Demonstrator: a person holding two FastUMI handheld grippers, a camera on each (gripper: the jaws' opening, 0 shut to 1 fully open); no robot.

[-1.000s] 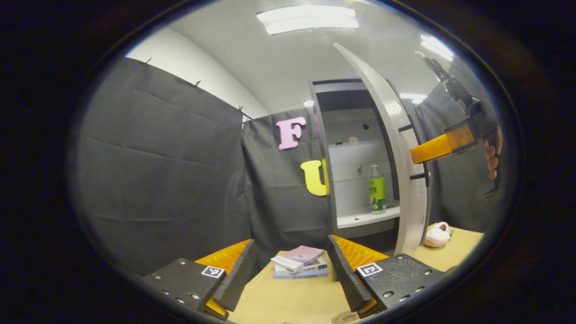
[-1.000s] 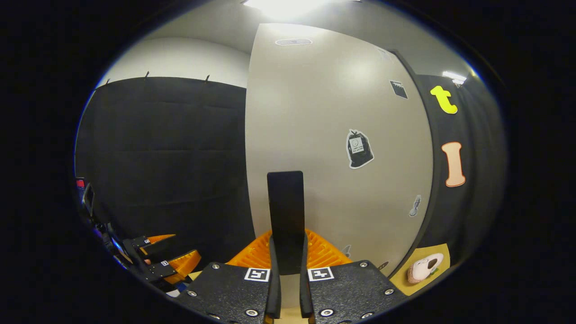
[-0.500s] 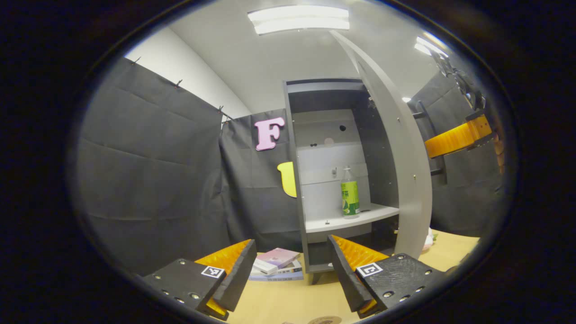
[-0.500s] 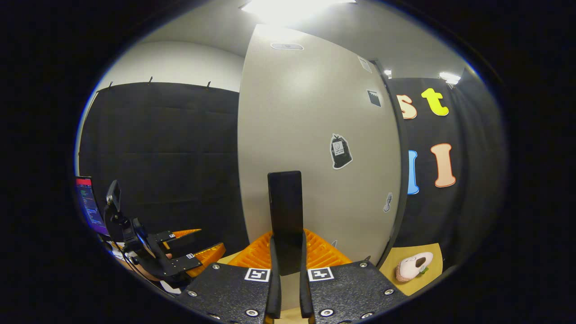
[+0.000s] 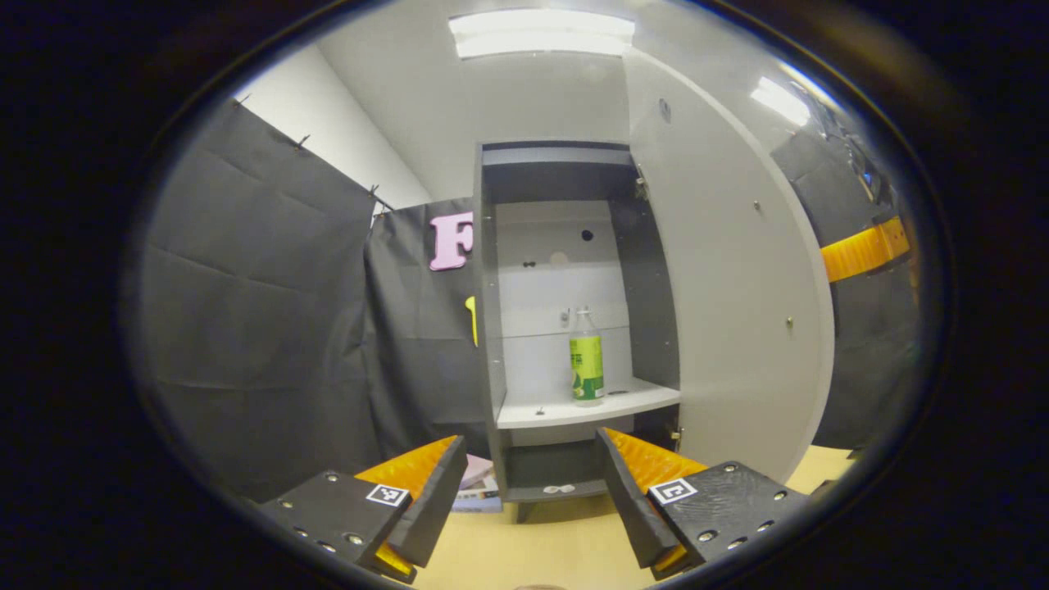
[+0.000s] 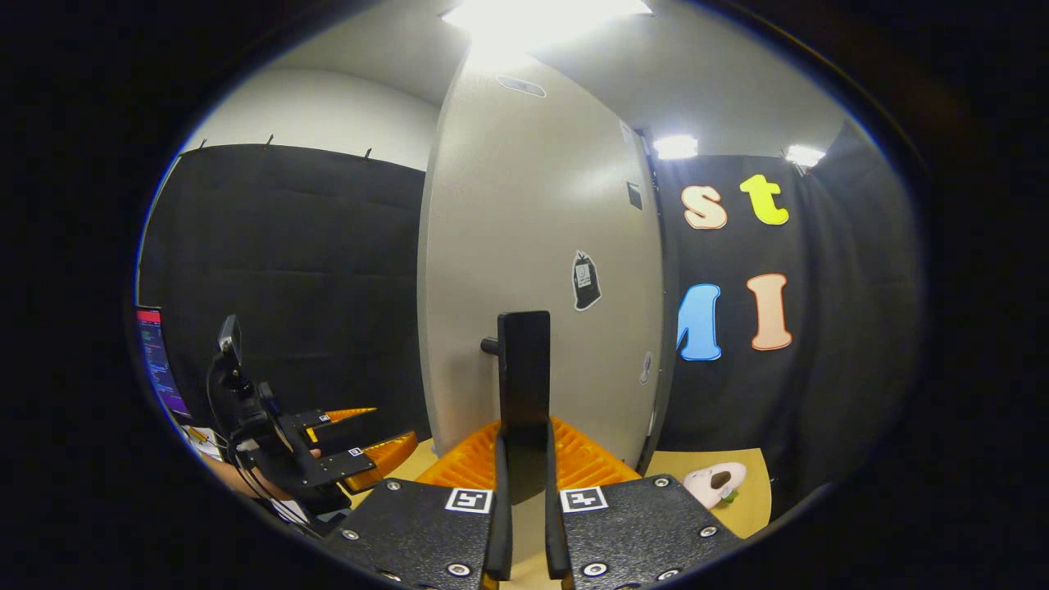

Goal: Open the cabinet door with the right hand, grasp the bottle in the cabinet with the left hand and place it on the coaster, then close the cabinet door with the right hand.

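Note:
A clear bottle (image 5: 586, 356) with a green label stands upright on the white shelf (image 5: 586, 406) inside the tall cabinet (image 5: 490, 311). The cabinet door (image 5: 733, 295) is swung wide to the right. My left gripper (image 5: 529, 500) is open, low in front of the cabinet, well short of the bottle. My right gripper (image 6: 524, 492) is shut on the door's dark vertical handle (image 6: 524, 373), on the door's outer face (image 6: 533, 287). In the left gripper view the right gripper (image 5: 869, 250) shows past the door's edge. In the right gripper view the left gripper (image 6: 344, 447) is at lower left.
Books (image 5: 479, 485) lie on the wooden table (image 5: 557, 545) left of the cabinet's foot. A plush slipper-like toy (image 6: 715, 483) lies on the table right of the door. A screen (image 6: 160, 369) glows at far left. A small sticker (image 6: 583, 280) is on the door.
The door has swung further open, held by my right gripper. The left gripper has turned to face the cabinet interior squarely; the bottle now sits nearer the view's centre.

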